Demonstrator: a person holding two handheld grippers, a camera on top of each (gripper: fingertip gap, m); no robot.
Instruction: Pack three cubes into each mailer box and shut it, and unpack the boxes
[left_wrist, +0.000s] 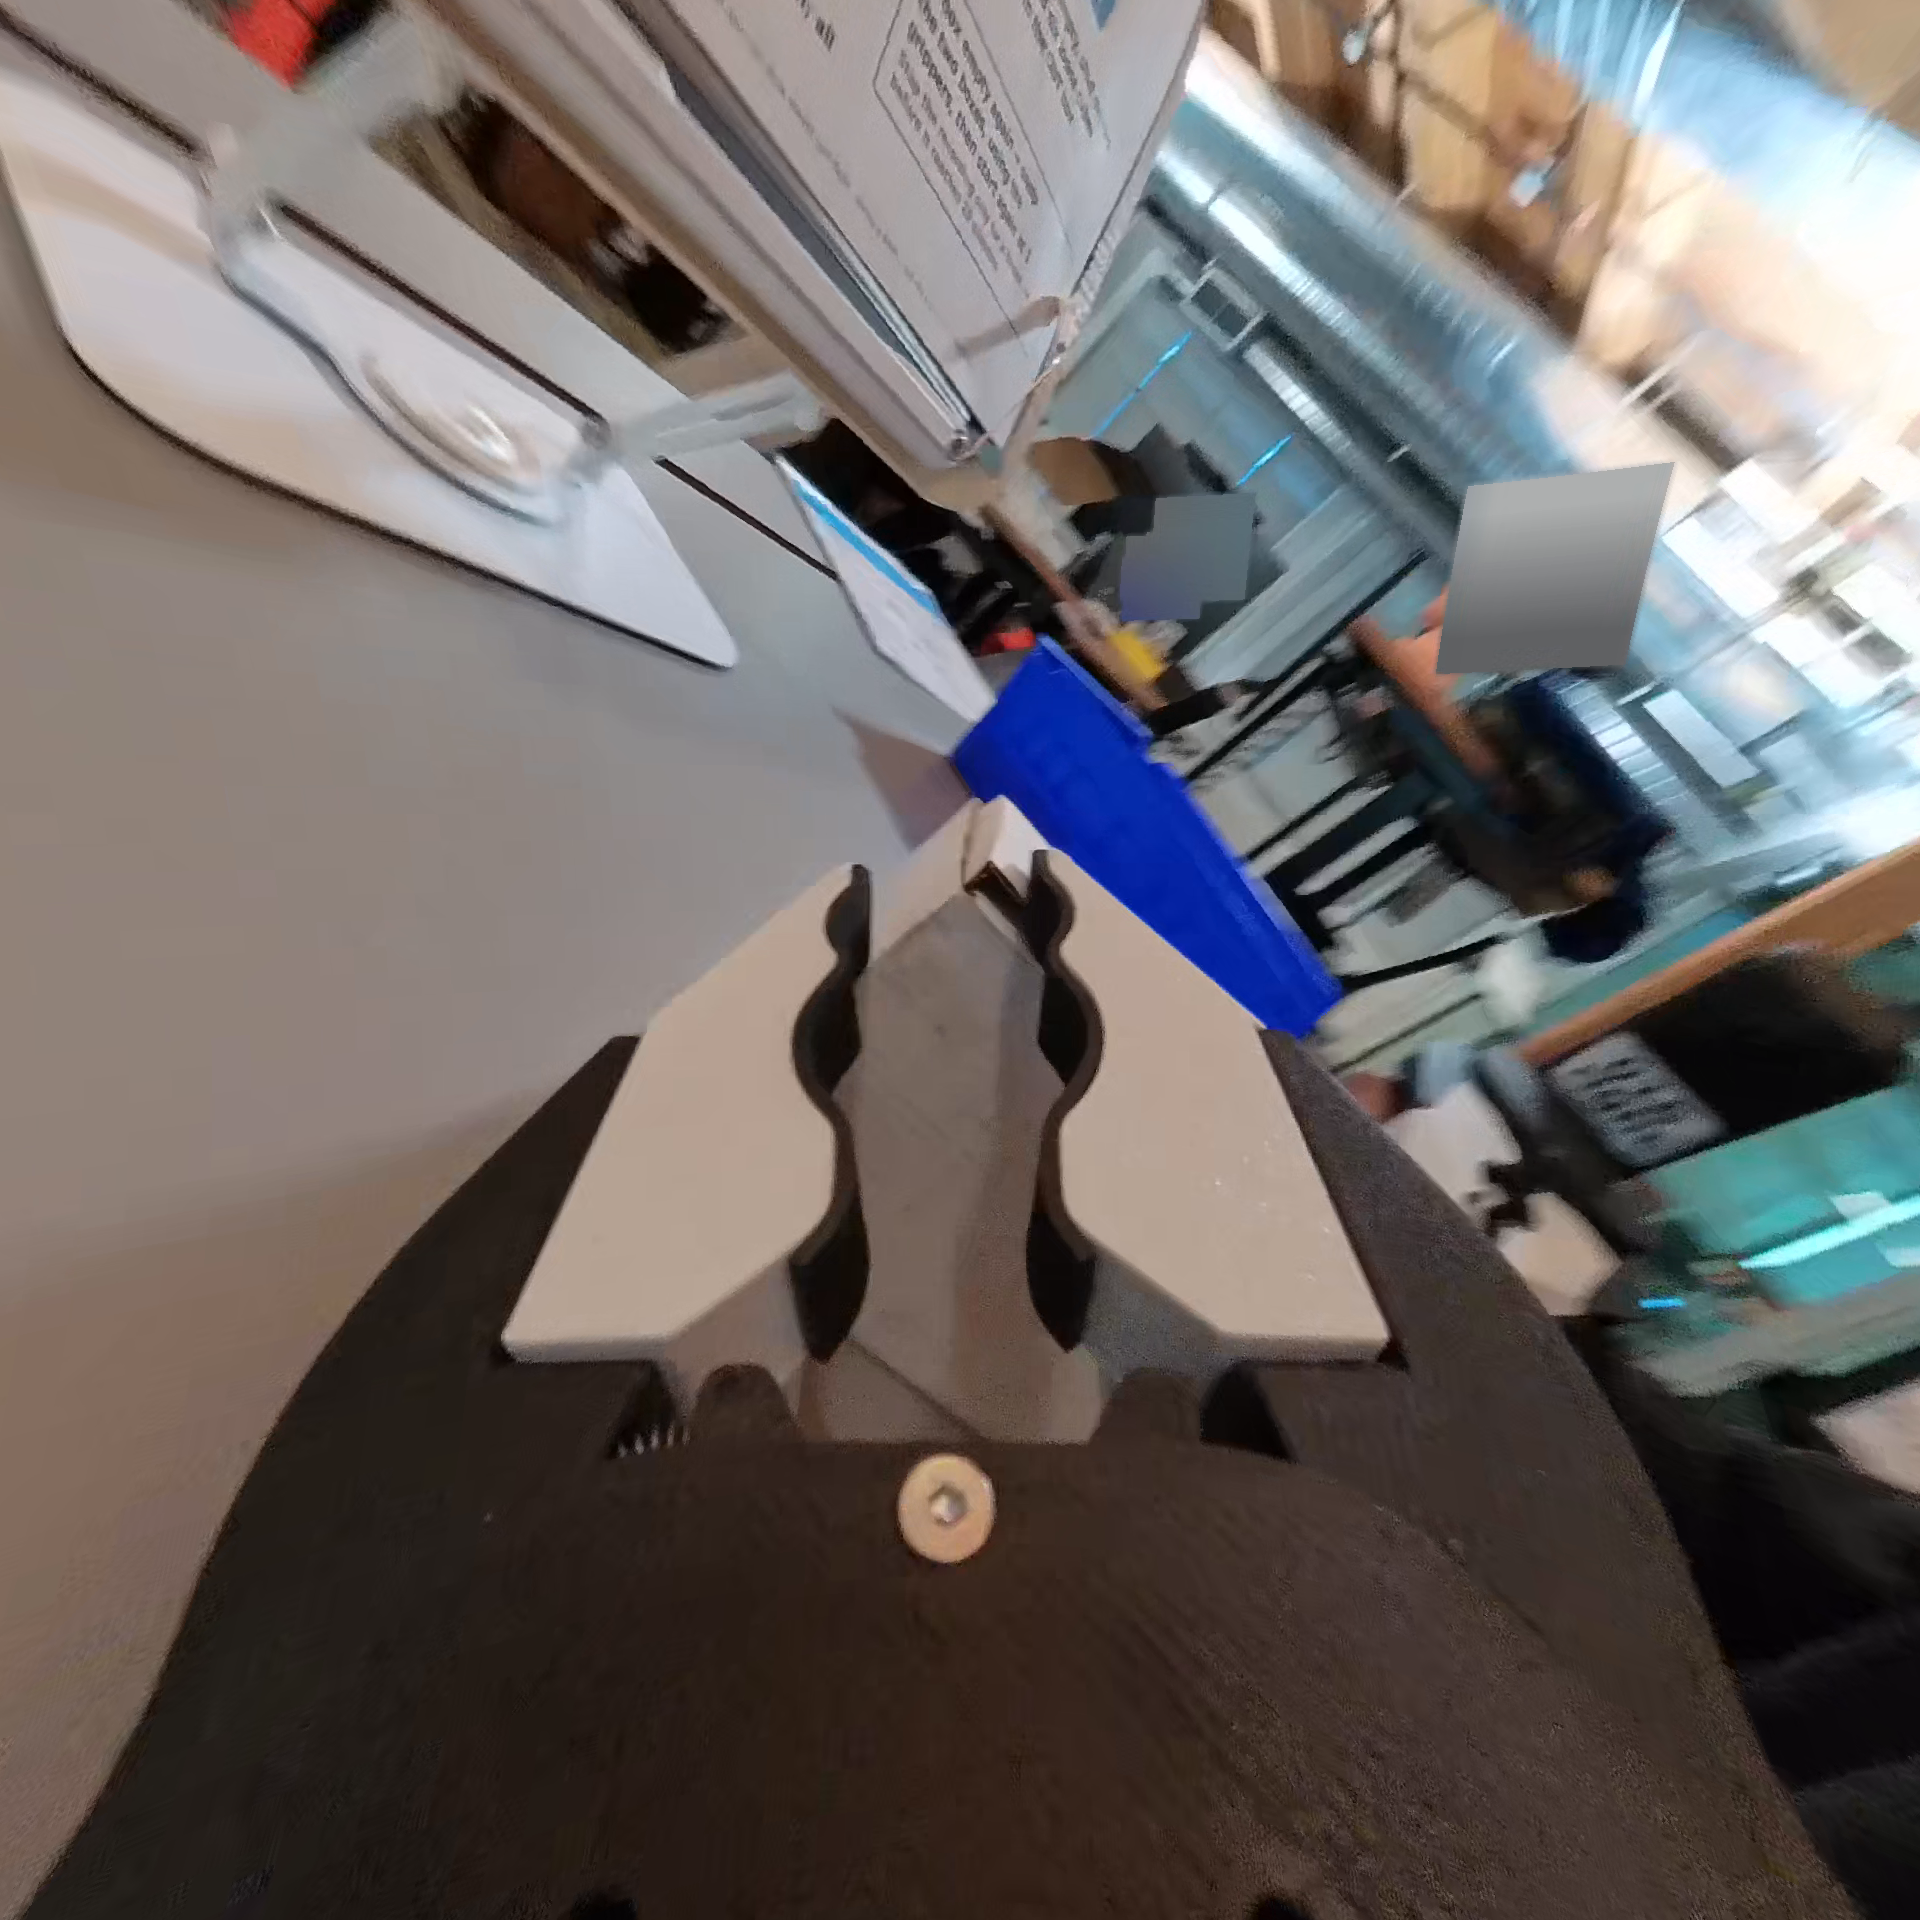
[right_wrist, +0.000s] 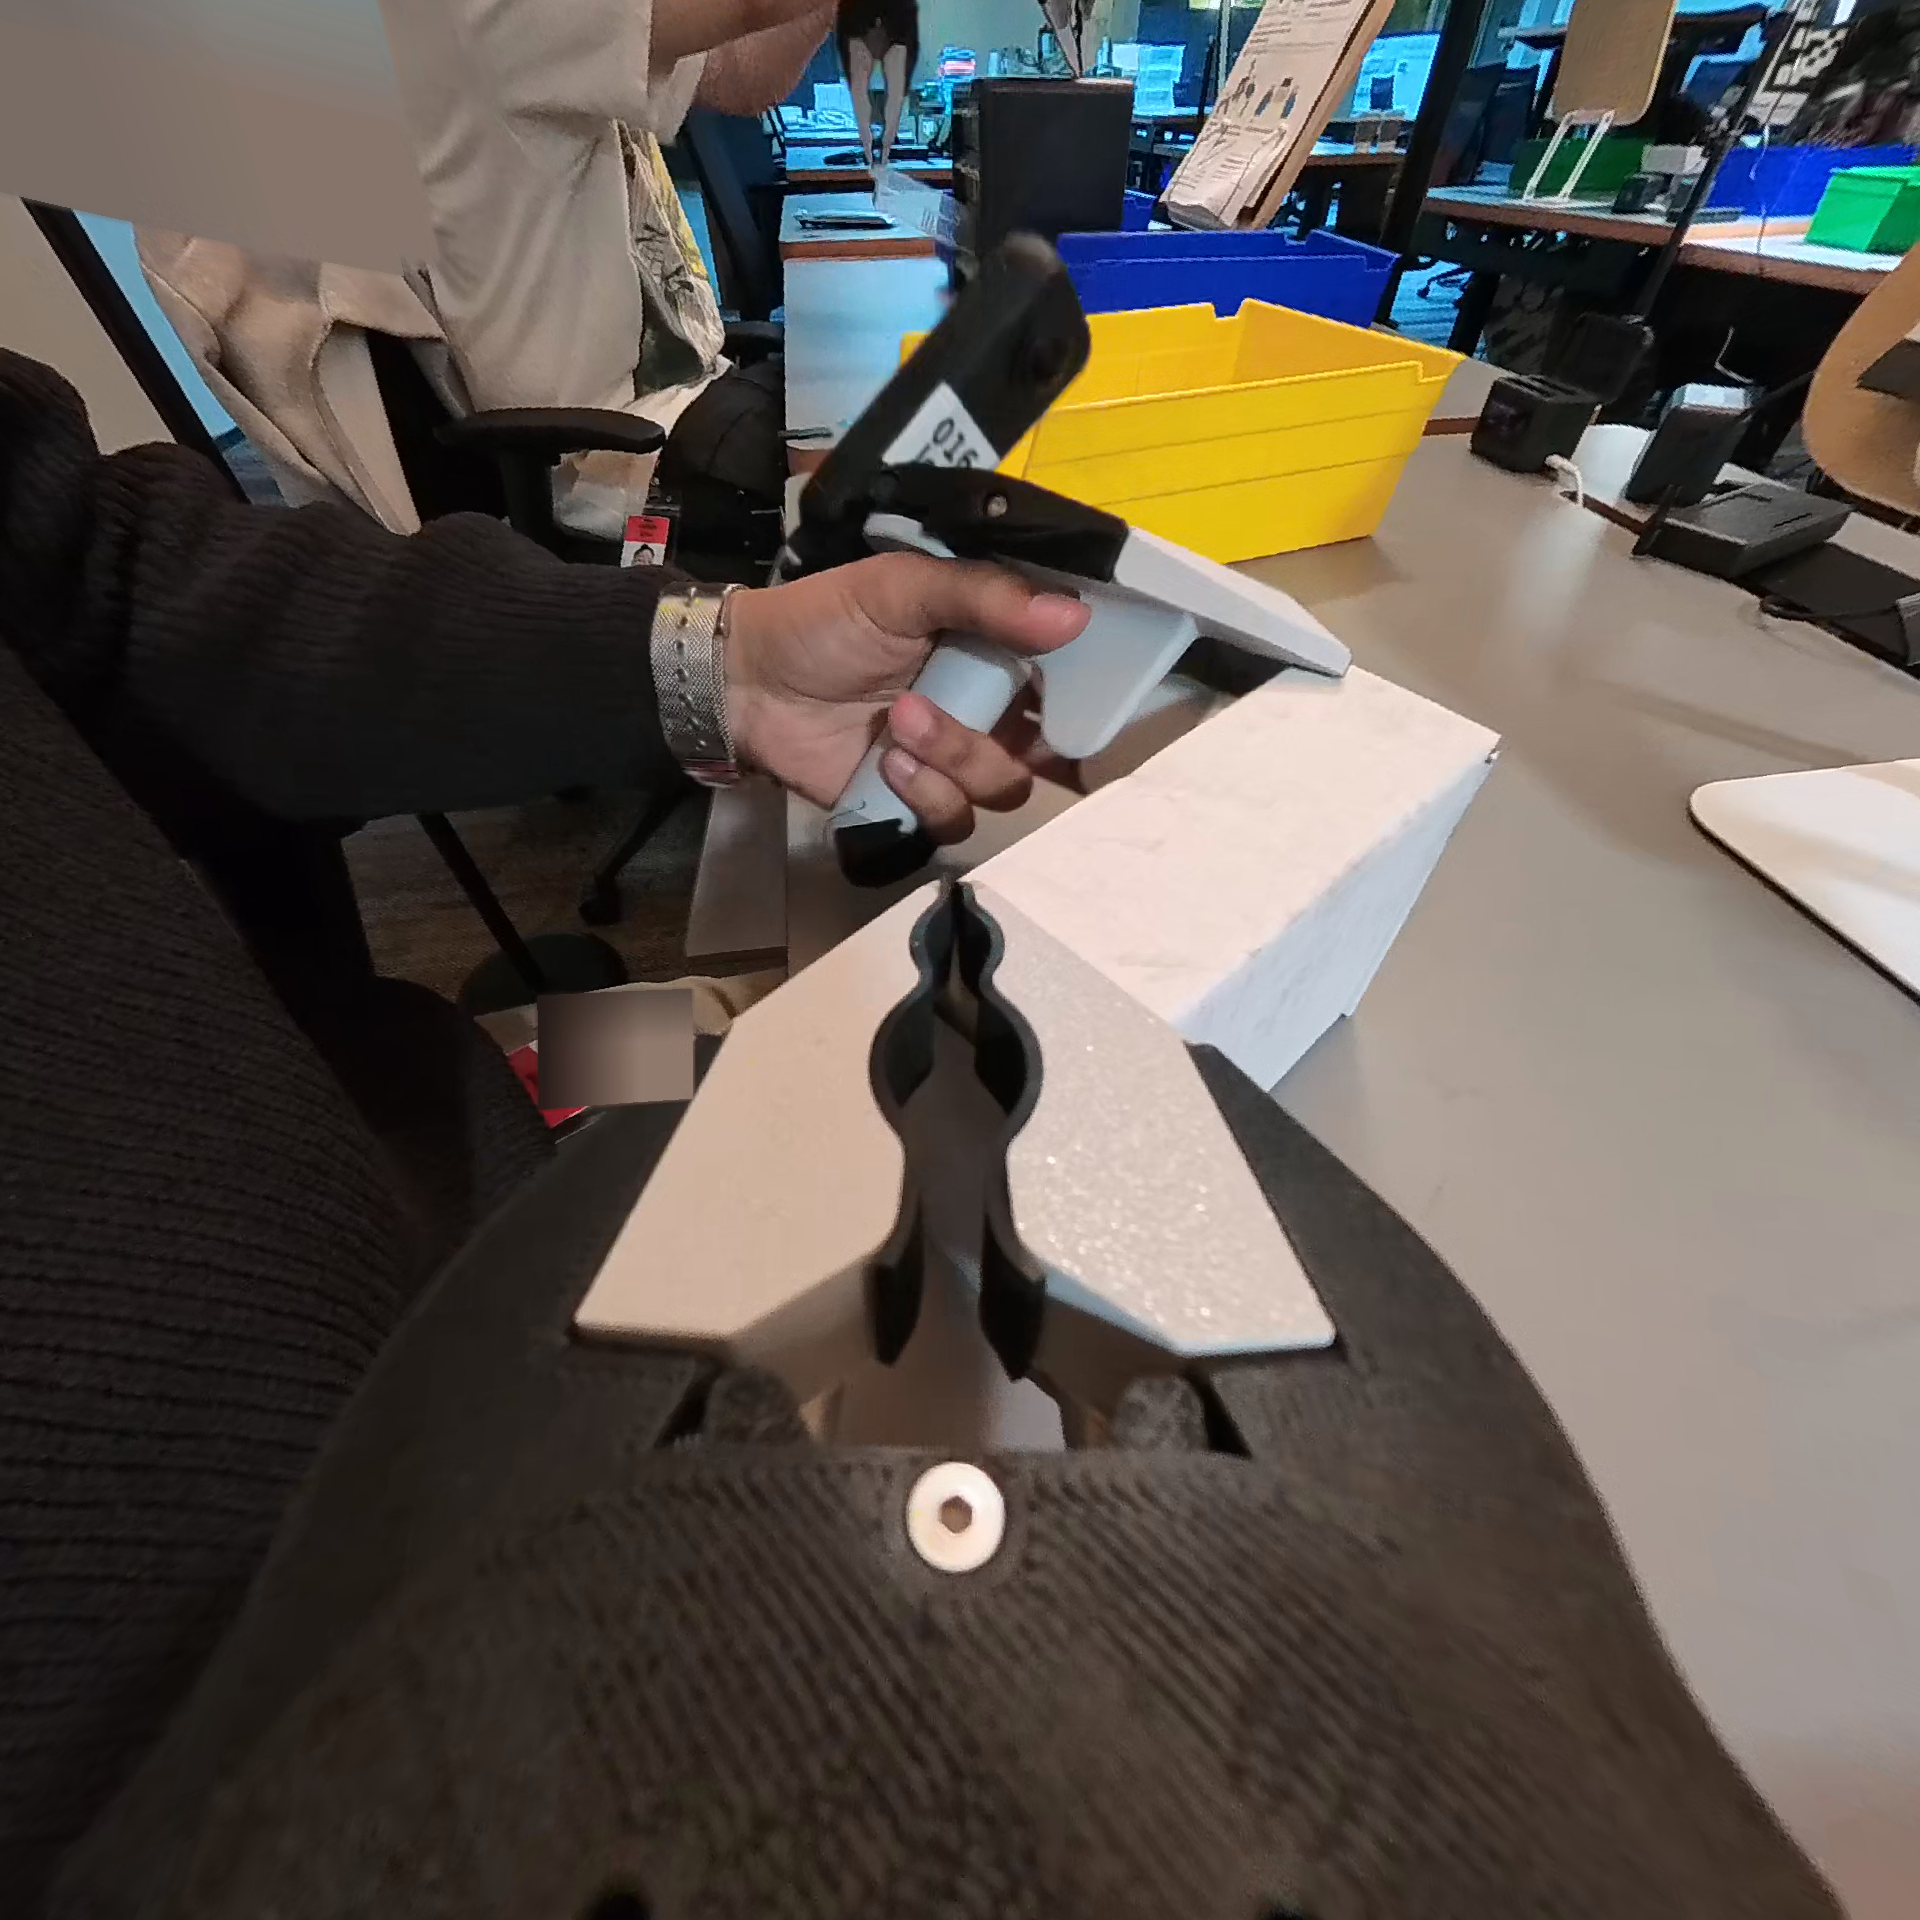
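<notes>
Nearest in the right wrist view is the right claw (right_wrist: 951, 909), its two fingers pressed almost together with nothing visible between the pads and its tips just beside the near corner of the white mailer box (right_wrist: 1247, 831). That box lies flat on the grey tabletop (right_wrist: 1558, 1143), long and low, with its lid down as far as this view shows. At its far end the person's left hand (right_wrist: 862, 686) grips the handle of the left claw (left_wrist: 948, 883), whose fingers reach out over the top of the box. From its own camera this claw is spread part way, and a corner of the box shows through the gap; whether the pads touch the cardboard I cannot tell. A second box (left_wrist: 883, 156) with a printed panel fills the top of the left wrist view, close and blurred. A blue bin (left_wrist: 1122, 831) sits past the fingertips, and a yellow bin (right_wrist: 1247, 436) stands behind the left claw. No cube can be made out for certain; a red blur at the upper left edge of the left view could be one. My reading is that the step in hand is work on the lid of the shut box, either pressing it home or starting to open it, and the pictures do not settle which. Opening would call for one claw to pin the body down while the other finds the front lip, pinches it and swings it up without dragging the light box across the tabletop
</notes>
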